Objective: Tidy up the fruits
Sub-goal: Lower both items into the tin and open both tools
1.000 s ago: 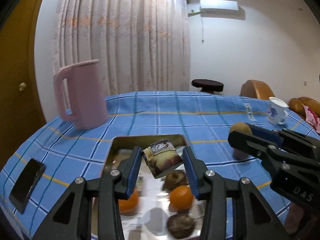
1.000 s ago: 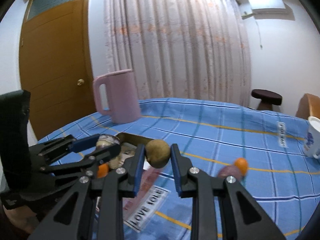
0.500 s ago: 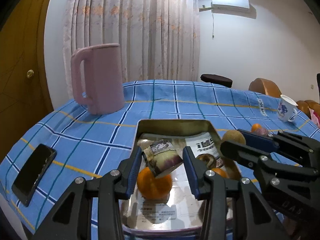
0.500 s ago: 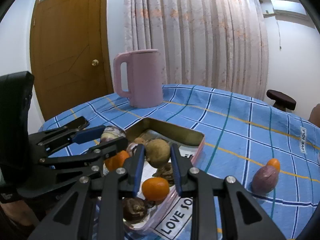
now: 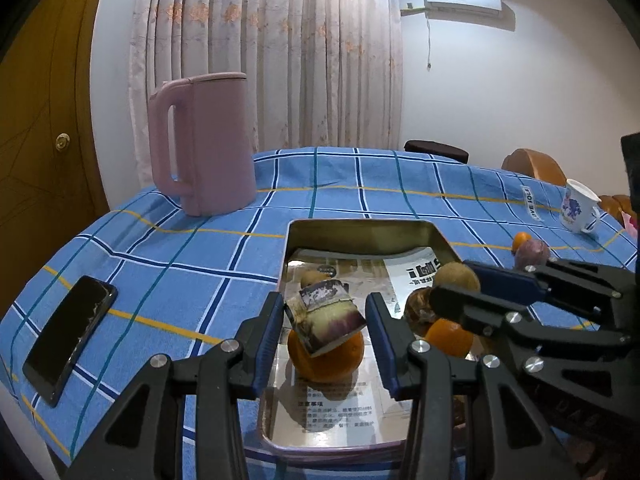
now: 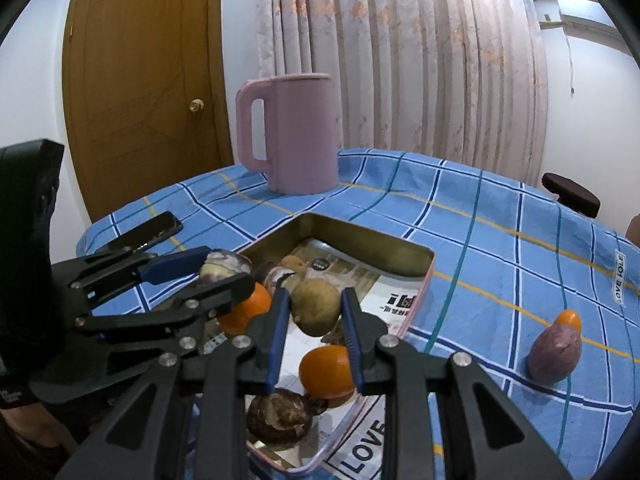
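Note:
A shiny metal tray (image 5: pixel 360 232) (image 6: pixel 400 256) lies on the blue checked tablecloth with oranges (image 5: pixel 326 354) (image 6: pixel 326 372) and dark brown fruits (image 6: pixel 280 416) in it. My left gripper (image 5: pixel 325 318) is shut on a cut purple-and-white fruit piece (image 5: pixel 326 318) above the tray; it also shows in the right wrist view (image 6: pixel 224 270). My right gripper (image 6: pixel 314 310) is shut on a brown kiwi (image 6: pixel 316 306) (image 5: pixel 456 278) over the tray. A purple fruit (image 6: pixel 554 356) and a small orange (image 6: pixel 568 320) lie on the cloth to the right.
A pink jug (image 5: pixel 204 144) (image 6: pixel 292 132) stands at the back left of the table. A black phone (image 5: pixel 70 336) lies near the left edge. A white mug (image 5: pixel 578 206) stands at the far right. A wooden door (image 6: pixel 140 80) is behind.
Both grippers have moved forward and left over the tray, each still holding its fruit. The tray and jug now look closer and more central.

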### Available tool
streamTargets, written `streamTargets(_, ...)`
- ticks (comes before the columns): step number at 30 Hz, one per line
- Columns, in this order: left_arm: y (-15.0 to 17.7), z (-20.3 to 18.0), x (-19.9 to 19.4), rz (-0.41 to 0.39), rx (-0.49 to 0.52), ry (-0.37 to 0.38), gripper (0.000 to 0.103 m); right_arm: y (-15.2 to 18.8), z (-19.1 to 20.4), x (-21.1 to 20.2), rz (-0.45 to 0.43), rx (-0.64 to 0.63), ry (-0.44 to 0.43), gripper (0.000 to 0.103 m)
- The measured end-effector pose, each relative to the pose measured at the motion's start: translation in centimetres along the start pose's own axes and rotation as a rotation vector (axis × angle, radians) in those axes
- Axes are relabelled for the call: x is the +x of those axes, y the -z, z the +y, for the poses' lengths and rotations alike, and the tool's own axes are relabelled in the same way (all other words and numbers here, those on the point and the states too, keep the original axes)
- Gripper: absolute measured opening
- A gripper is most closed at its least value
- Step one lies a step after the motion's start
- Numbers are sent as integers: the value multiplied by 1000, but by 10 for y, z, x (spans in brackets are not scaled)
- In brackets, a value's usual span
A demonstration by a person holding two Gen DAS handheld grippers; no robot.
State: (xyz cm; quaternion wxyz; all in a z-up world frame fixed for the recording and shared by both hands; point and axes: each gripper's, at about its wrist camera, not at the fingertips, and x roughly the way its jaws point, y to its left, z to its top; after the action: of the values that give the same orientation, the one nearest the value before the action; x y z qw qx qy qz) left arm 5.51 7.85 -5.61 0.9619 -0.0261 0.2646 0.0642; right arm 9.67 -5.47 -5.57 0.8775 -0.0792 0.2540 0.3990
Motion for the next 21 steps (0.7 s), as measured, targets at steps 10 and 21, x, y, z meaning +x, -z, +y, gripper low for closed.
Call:
streamTargets(10,2,-3,-3,4,40,-2,45,4,-1,6,49,4,-42,30)
streamTargets(21,-7,-16,-16,-37,21,9,83,6,-33,-32,-39,74,-5,83)
